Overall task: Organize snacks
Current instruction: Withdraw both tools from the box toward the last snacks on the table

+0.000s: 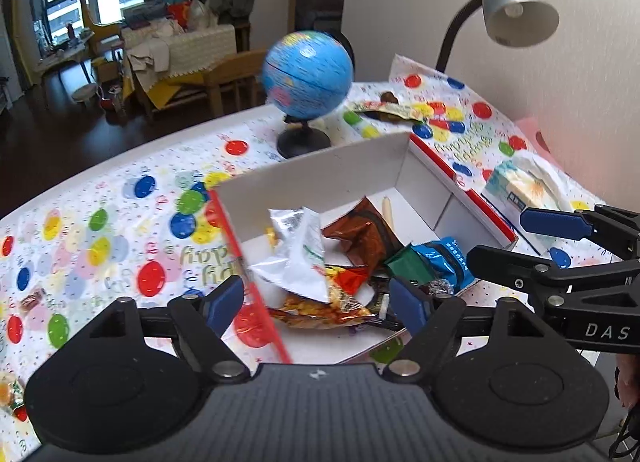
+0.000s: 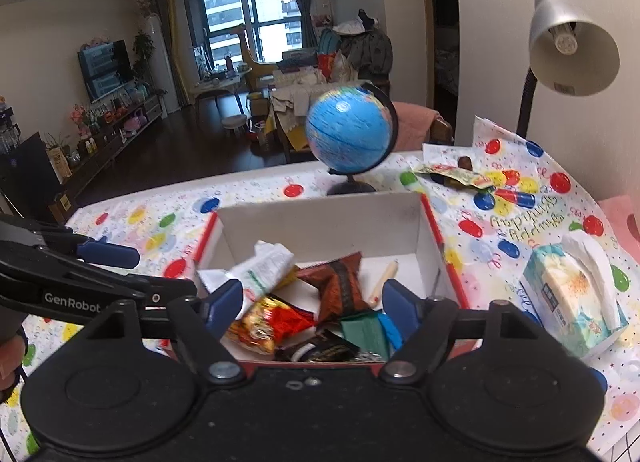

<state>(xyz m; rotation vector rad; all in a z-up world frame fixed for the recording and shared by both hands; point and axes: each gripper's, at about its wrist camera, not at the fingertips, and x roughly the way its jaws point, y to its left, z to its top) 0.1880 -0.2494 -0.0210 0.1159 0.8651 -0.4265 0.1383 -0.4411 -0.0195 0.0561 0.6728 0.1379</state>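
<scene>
Snacks in box

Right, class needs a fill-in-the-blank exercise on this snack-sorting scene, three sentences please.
1. The snack packets lie piled inside a white ____ with red edges.
2. Behind it stands a blue ____ on a black base.
3. A silver desk lamp stands over the table, and the tissue pack lies to the ____ of the snacks.

Missing words: box; globe; right

L + R wrist cams, side by side, close above snack box, both facing globe
</scene>
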